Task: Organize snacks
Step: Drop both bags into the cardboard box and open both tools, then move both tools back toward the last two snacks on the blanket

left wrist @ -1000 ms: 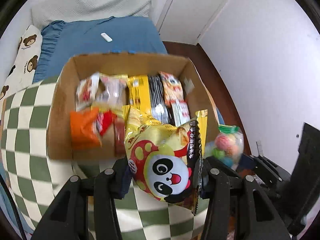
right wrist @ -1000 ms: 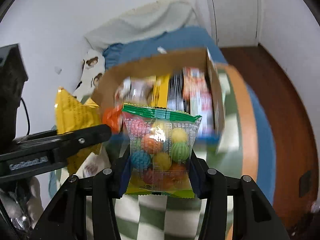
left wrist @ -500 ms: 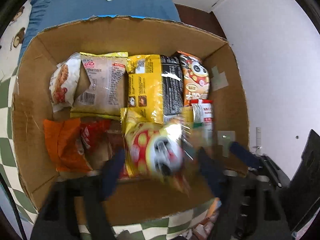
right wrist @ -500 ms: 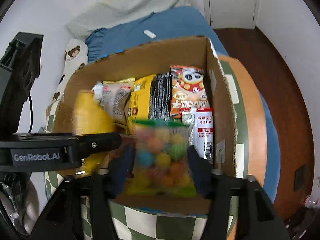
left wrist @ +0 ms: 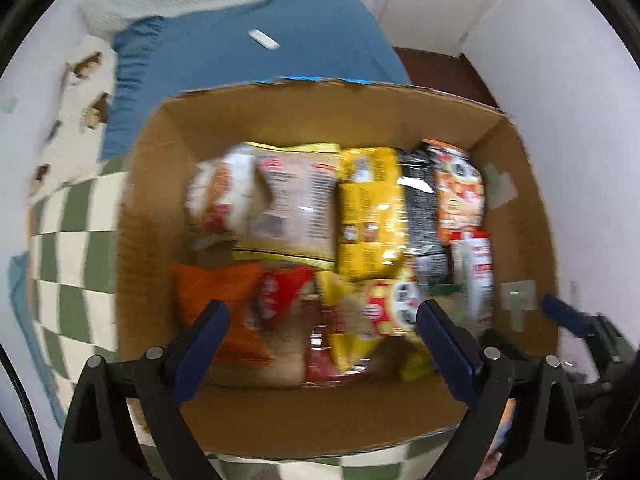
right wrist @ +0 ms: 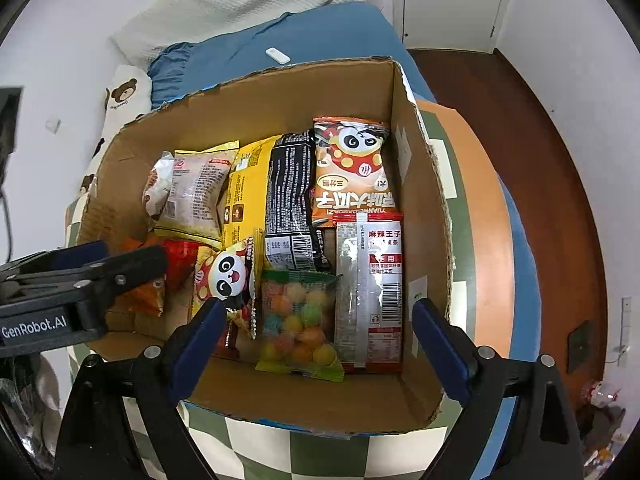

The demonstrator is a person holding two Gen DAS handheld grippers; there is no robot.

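Note:
An open cardboard box (right wrist: 424,208) (left wrist: 152,216) stands on a green-and-white checked cloth and holds several snack packs. A yellow panda pack (right wrist: 224,276) (left wrist: 380,312) lies inside near the front. A clear bag of coloured balls (right wrist: 300,320) lies beside it on the right. My left gripper (left wrist: 320,320) is open and empty above the box's front; it also shows in the right wrist view (right wrist: 120,264). My right gripper (right wrist: 316,316) is open and empty over the bag of balls. The left wrist view is blurred.
The box also holds an orange panda pack (right wrist: 352,168), a red-and-white pack (right wrist: 372,280), black and yellow packs (right wrist: 288,196) and an orange bag (left wrist: 216,300). A blue bed (right wrist: 300,40) with a small white object lies behind. Wooden floor (right wrist: 540,160) is at the right.
Both grippers moved over the box, opened and let go: the yellow panda pack and the bag of coloured balls now lie inside the box.

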